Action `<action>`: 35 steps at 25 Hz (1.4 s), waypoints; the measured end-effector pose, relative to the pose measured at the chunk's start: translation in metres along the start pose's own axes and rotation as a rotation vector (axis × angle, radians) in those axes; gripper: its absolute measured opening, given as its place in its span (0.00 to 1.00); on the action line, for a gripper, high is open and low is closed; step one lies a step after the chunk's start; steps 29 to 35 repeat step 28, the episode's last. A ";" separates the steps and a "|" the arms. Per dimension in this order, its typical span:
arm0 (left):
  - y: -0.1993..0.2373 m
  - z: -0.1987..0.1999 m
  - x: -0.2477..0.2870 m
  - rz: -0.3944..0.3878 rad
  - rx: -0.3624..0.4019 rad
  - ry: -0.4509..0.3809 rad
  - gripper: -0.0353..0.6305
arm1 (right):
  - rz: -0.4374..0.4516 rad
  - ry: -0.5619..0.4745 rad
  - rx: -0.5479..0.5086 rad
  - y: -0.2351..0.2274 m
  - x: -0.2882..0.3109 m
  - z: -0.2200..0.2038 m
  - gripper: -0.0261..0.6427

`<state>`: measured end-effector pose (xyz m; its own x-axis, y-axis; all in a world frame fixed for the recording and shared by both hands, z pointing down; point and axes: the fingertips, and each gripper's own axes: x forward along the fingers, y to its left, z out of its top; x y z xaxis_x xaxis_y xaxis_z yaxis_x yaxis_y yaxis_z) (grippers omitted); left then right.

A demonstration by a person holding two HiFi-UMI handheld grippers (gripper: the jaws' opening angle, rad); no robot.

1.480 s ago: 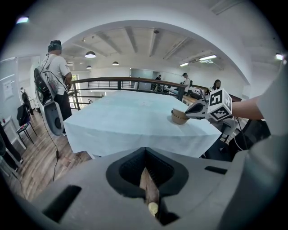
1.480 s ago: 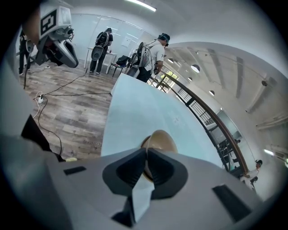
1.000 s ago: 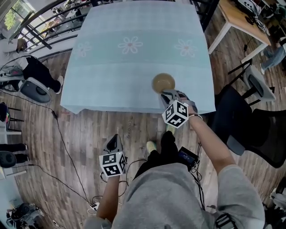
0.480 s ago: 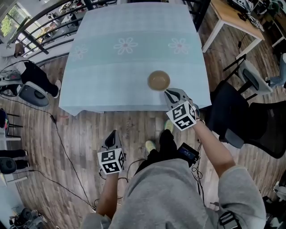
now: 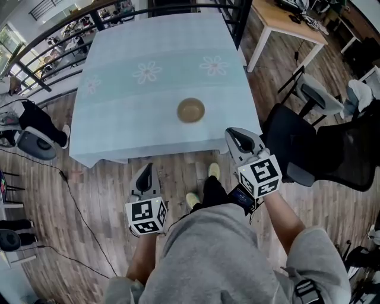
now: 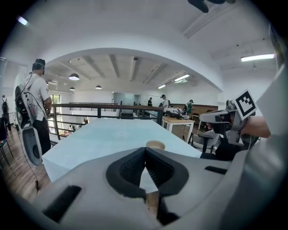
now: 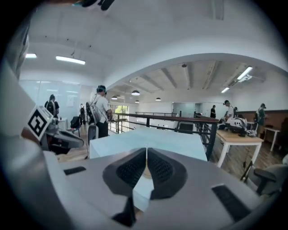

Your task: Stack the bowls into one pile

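Note:
A tan bowl (image 5: 191,110) sits alone near the front edge of the table with the light blue cloth (image 5: 119,119); I cannot tell whether it is one bowl or a nested pile. In the left gripper view the bowl (image 6: 155,145) shows just beyond the jaws. My left gripper (image 5: 145,170) is shut and empty, held over the floor short of the table. My right gripper (image 5: 234,133) is also shut with nothing in it, off the table's front right corner and apart from the bowl. In the right gripper view the jaws meet at the tip and mostly hide the bowl.
A wooden table (image 5: 285,15) stands at the back right, with black office chairs (image 5: 294,139) close to my right gripper. A railing (image 5: 53,27) runs behind the table. A person (image 6: 38,105) stands at the left. Cables (image 5: 68,184) lie on the wooden floor.
Both grippers have risen and drawn back from the table towards my body. The right gripper has moved away from the bowl and rolled. The bowl has stayed in place.

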<state>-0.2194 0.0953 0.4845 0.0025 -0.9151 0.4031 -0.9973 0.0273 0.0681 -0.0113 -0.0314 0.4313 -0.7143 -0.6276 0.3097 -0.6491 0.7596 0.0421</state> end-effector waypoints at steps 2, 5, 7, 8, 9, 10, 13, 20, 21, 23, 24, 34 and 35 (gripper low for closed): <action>-0.008 0.013 -0.004 -0.006 -0.003 -0.035 0.08 | -0.021 -0.041 0.073 0.000 -0.017 0.008 0.08; -0.016 0.019 -0.006 -0.003 -0.003 -0.053 0.08 | -0.055 -0.066 0.168 -0.001 -0.034 0.004 0.08; -0.019 0.018 -0.005 -0.002 -0.004 -0.051 0.08 | -0.064 -0.063 0.211 0.000 -0.037 -0.005 0.08; -0.020 0.017 -0.005 -0.002 -0.003 -0.049 0.08 | -0.065 -0.059 0.219 0.000 -0.038 -0.009 0.08; -0.021 0.017 -0.005 -0.003 0.000 -0.049 0.08 | -0.065 -0.056 0.220 0.001 -0.039 -0.010 0.08; -0.022 0.017 -0.005 -0.004 0.004 -0.049 0.08 | -0.066 -0.058 0.216 0.001 -0.040 -0.010 0.08; -0.029 0.019 -0.004 -0.005 0.019 -0.051 0.08 | -0.070 -0.069 0.210 -0.003 -0.046 -0.007 0.08; -0.040 0.023 -0.004 -0.013 0.033 -0.060 0.08 | -0.084 -0.085 0.210 -0.011 -0.054 -0.004 0.08; -0.040 0.023 -0.004 -0.014 0.034 -0.060 0.08 | -0.086 -0.085 0.209 -0.011 -0.054 -0.005 0.08; -0.040 0.023 -0.003 -0.018 0.035 -0.059 0.08 | -0.090 -0.085 0.204 -0.011 -0.054 -0.005 0.08; -0.042 0.022 -0.002 -0.021 0.036 -0.059 0.08 | -0.093 -0.085 0.200 -0.012 -0.054 -0.005 0.08; -0.048 0.020 -0.001 -0.030 0.038 -0.056 0.08 | -0.101 -0.083 0.187 -0.015 -0.058 -0.007 0.08; -0.048 0.020 -0.001 -0.030 0.038 -0.056 0.08 | -0.101 -0.083 0.187 -0.015 -0.058 -0.007 0.08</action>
